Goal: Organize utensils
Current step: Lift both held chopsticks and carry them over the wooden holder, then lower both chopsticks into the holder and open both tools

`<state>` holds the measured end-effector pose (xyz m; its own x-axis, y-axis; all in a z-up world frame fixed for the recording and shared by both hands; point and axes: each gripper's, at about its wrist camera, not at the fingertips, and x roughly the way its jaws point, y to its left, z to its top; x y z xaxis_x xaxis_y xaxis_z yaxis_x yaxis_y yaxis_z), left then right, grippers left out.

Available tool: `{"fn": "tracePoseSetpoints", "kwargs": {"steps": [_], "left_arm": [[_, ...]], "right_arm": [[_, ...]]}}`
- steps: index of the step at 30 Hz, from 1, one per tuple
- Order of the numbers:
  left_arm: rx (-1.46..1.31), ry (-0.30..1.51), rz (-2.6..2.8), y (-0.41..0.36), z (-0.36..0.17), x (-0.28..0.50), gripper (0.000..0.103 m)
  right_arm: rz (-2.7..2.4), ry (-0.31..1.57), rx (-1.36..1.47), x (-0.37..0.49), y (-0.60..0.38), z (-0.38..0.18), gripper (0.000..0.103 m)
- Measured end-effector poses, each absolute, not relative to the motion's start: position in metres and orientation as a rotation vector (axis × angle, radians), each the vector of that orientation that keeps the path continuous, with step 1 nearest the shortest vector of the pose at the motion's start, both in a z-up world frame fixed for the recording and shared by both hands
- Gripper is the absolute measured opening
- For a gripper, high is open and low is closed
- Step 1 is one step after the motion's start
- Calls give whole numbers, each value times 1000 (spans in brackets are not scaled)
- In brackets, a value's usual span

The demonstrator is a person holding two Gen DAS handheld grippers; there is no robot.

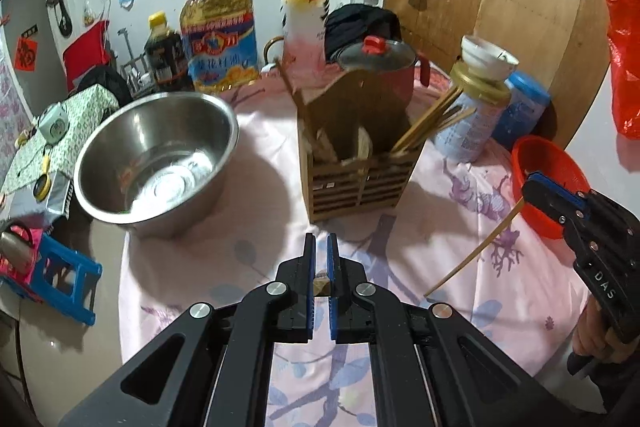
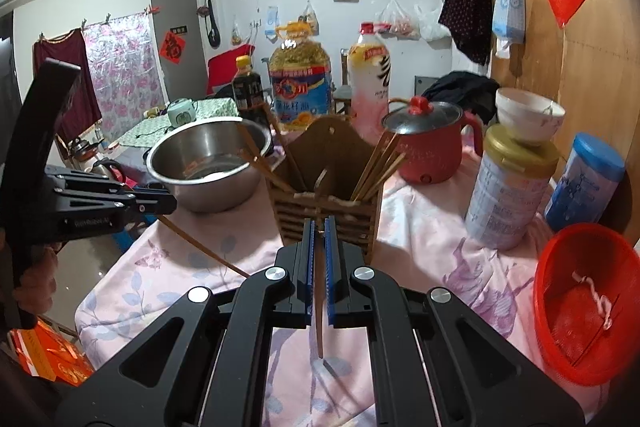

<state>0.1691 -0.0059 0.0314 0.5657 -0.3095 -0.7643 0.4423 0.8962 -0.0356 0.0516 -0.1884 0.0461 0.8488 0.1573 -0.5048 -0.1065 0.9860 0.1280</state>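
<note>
Chopsticks in both tongs right now, one each. My left gripper (image 1: 321, 247) is clamped on a chopstick (image 2: 204, 247); from its own cam I only see a short wooden stub between the blue pads, but the right cam shows the stick running from those jaws down and to the right, its far tip low over the pink cloth (image 2: 420, 227). My right gripper (image 2: 319, 227) is likewise closed on a second chopstick (image 2: 319, 307), pinched between the pads w/ the long end hanging down toward me; in the left cam that same stick slants down-left from the jaws, tip just above the cloth.

Wooden holder (image 1: 362, 163) stands mid-table, just beyond both tongs, directly ahead of each. It already has chopsticks leaning out of its left and right compartments, plus something pale in the middle one, can't tell what. Neither held stick touches the holder.

Steel bowl (image 1: 160, 163) sits left of the holder, near the table edge. Red basket (image 2: 580, 299) is near right, by my right gripper. Red pot (image 2: 432, 147) and a tin w/ a white bowl on top (image 2: 512, 187) are behind, to the right.
</note>
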Motion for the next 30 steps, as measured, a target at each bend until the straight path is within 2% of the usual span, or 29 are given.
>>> {"fn": "tracePoseSetpoints", "kwargs": {"steps": [19,24,30], "left_arm": [[156,685,-507,-38,142,204,6],[170,676,-504,-51,144,223,6],[169,738,-501,-56,120,252,6]], "right_arm": [[156,291,108,87,-211,142,6],[151,257,118,111,-214,154,6],[150,272,125,140,-216,149,6]]}}
